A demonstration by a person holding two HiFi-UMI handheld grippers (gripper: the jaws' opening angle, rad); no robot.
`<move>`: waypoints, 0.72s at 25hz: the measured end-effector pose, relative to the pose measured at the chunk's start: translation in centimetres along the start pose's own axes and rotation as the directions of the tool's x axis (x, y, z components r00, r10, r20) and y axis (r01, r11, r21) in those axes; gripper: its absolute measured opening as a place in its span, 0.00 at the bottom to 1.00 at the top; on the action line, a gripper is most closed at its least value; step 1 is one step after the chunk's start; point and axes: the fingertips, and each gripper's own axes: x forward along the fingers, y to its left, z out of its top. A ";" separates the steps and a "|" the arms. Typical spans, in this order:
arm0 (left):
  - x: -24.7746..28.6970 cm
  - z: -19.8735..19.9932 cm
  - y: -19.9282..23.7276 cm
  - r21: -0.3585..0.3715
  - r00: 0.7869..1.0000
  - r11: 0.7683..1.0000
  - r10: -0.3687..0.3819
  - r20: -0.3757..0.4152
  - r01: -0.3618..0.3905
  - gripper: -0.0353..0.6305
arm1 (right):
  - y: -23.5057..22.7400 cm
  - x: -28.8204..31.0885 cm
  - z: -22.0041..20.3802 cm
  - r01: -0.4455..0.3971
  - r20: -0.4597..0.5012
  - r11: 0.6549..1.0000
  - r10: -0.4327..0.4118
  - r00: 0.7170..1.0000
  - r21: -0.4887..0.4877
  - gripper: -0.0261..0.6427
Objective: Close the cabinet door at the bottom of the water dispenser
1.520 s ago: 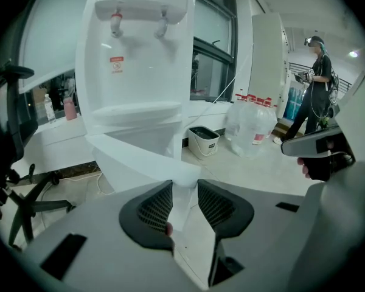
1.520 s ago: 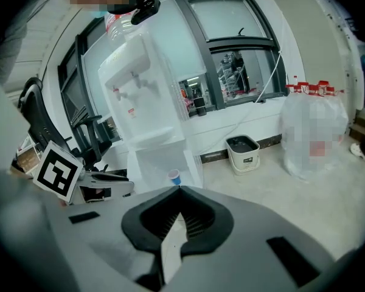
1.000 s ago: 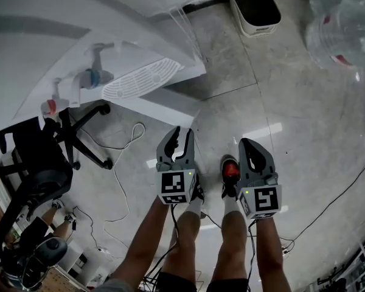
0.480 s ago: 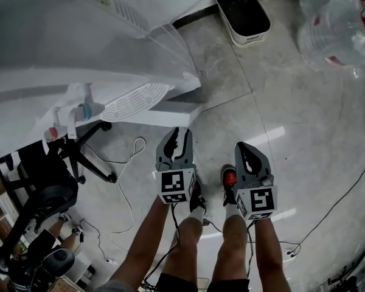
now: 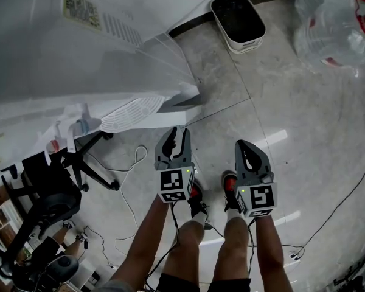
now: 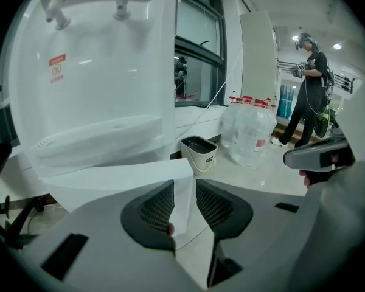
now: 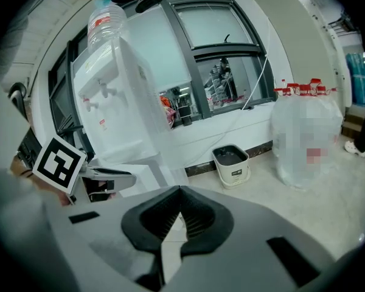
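Note:
The white water dispenser (image 5: 79, 59) fills the upper left of the head view, its drip tray (image 5: 131, 111) facing me. The cabinet door (image 5: 170, 115) at its bottom stands open, swung out over the floor. My left gripper (image 5: 179, 132) hangs just short of the door's outer edge. In the left gripper view the door (image 6: 109, 181) lies across the picture, and its corner shows through the gap of the open left gripper (image 6: 184, 202), whose pads do not press on it. My right gripper (image 5: 243, 145) is beside it over the floor. The right gripper (image 7: 181, 193) is shut and empty.
A white bin (image 5: 237, 22) stands by the wall beyond the dispenser. Bagged water bottles (image 5: 340, 23) lie at the upper right. A black office chair (image 5: 55, 181) and loose cables (image 5: 131, 163) are at the left. The person's legs are below the grippers. Another person (image 6: 313, 78) stands far off.
The dispenser has grown larger and slid down in the head view as I moved closer. Both grippers have advanced a little toward the open door.

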 end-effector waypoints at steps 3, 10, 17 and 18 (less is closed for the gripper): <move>0.5 0.4 0.2 0.002 1.000 1.000 0.003 0.002 -0.003 0.25 | -0.1 0.3 0.4 -0.003 0.006 1.000 0.003 1.000 -0.004 0.06; 1.5 1.2 0.6 0.014 1.000 1.000 0.013 0.017 -0.014 0.23 | -1.0 1.0 0.9 0.001 0.015 1.000 -0.001 1.000 -0.010 0.06; 2.8 2.3 1.2 0.013 0.999 0.999 0.029 0.039 -0.030 0.23 | -1.2 1.8 1.2 -0.003 0.026 1.000 0.003 1.000 -0.013 0.06; 2.9 2.5 1.3 0.014 0.999 0.999 0.032 0.043 -0.033 0.23 | -1.3 1.9 1.2 -0.003 0.028 1.000 0.003 1.000 -0.014 0.06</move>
